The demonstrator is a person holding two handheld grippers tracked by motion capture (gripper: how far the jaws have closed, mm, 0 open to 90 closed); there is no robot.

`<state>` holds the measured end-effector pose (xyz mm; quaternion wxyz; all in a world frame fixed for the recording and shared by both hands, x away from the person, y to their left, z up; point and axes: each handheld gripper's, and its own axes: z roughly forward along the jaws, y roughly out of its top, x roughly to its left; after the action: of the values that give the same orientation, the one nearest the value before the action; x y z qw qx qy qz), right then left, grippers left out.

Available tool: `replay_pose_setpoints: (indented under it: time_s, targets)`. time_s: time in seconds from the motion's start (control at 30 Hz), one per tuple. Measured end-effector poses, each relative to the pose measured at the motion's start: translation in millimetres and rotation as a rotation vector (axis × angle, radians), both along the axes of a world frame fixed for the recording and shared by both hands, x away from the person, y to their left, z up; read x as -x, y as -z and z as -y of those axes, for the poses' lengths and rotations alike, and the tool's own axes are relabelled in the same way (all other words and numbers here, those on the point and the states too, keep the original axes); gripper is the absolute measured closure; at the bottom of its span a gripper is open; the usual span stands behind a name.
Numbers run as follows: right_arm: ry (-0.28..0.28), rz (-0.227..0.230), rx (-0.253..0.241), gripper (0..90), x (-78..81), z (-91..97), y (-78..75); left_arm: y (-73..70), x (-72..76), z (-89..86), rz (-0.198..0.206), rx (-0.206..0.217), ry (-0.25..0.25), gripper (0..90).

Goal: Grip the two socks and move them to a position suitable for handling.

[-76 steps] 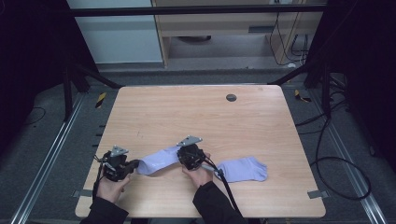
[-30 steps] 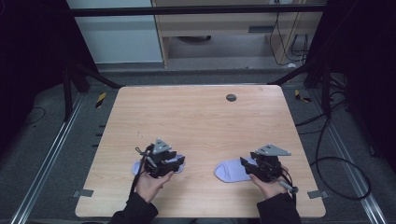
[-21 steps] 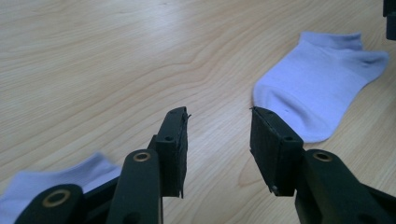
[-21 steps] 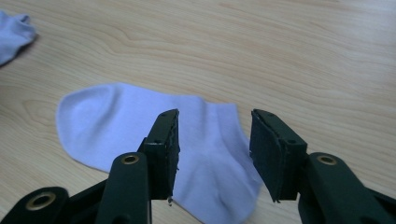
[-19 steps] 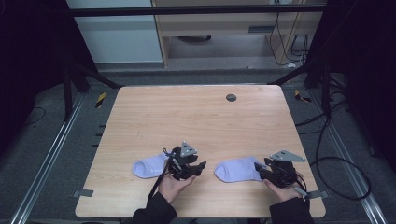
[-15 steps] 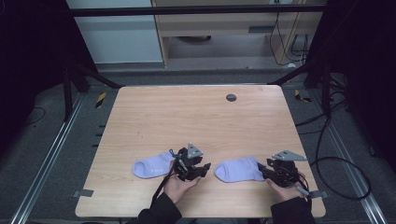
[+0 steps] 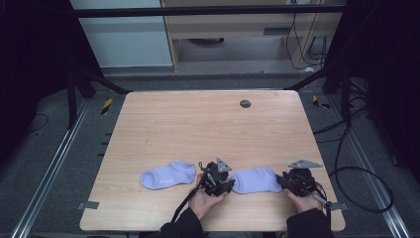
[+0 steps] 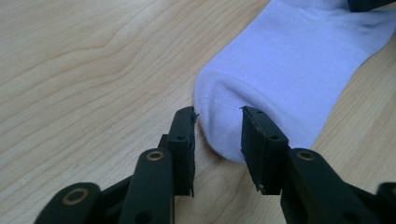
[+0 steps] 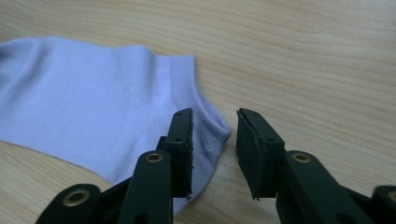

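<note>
lying flat near the front edge of the pale, wood-grained surface [image 7: 198,124], a soft lilac knit sock [image 7: 255,180] stretches between the two tools. the left gripper [image 8: 217,135] straddles its rounded, seamed toe, jaws apart and just closing in, the fabric between them though the ribbed black pads do not yet pinch it. the right gripper [image 9: 214,135] sits at the cuff end, where a ribbed band curves to a small corner; its jaws have also been narrowing but stand apart, one over the cloth, one over bare wood. a second sock [image 7: 167,174] of the same lilac knit lies flat further left, well apart.
</note>
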<state>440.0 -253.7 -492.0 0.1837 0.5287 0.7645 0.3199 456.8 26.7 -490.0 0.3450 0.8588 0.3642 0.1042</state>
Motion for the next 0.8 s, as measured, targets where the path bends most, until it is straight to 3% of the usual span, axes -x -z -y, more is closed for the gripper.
replay_pose_setpoints:
  time_s: [0.13, 0.17, 0.27, 0.33, 0.43, 0.53, 0.7, 0.8]
  targets:
    - [-0.012, -0.015, 0.016, 74.2, -1.2, -1.8, 2.6, 2.0, 0.3, 3.5, -0.006, -0.007, -0.006, 70.9]
    - [-0.012, -0.021, 0.014, 80.3, -0.3, -4.8, 1.9, 2.0, 0.2, 3.9, -0.006, -0.007, -0.011, 75.4]
    - [-0.016, -0.025, 0.021, 85.7, -0.6, -7.4, 1.3, 1.8, -0.8, 3.4, -0.010, -0.003, -0.018, 82.2]
    - [-0.014, -0.028, 0.027, 86.5, -1.2, -9.7, -0.1, 1.4, -0.4, 2.8, -0.008, 0.002, -0.017, 86.4]
    - [-0.040, -0.022, -0.003, 86.8, 0.6, -12.2, -3.9, -3.2, 1.0, -2.4, -0.009, 0.030, -0.010, 87.9]
    - [-0.049, 0.002, -0.011, 86.8, 4.7, -13.7, -11.0, -10.9, 2.1, -10.6, -0.003, 0.049, -0.009, 88.3]
    - [-0.071, 0.070, -0.078, 86.8, 17.5, -18.9, -31.7, -25.3, 6.0, -29.2, -0.006, 0.071, 0.016, 88.4]
    - [-0.092, 0.083, -0.101, 86.8, 21.9, -27.3, -40.2, -31.1, 10.4, -40.6, -0.002, 0.077, 0.018, 88.3]
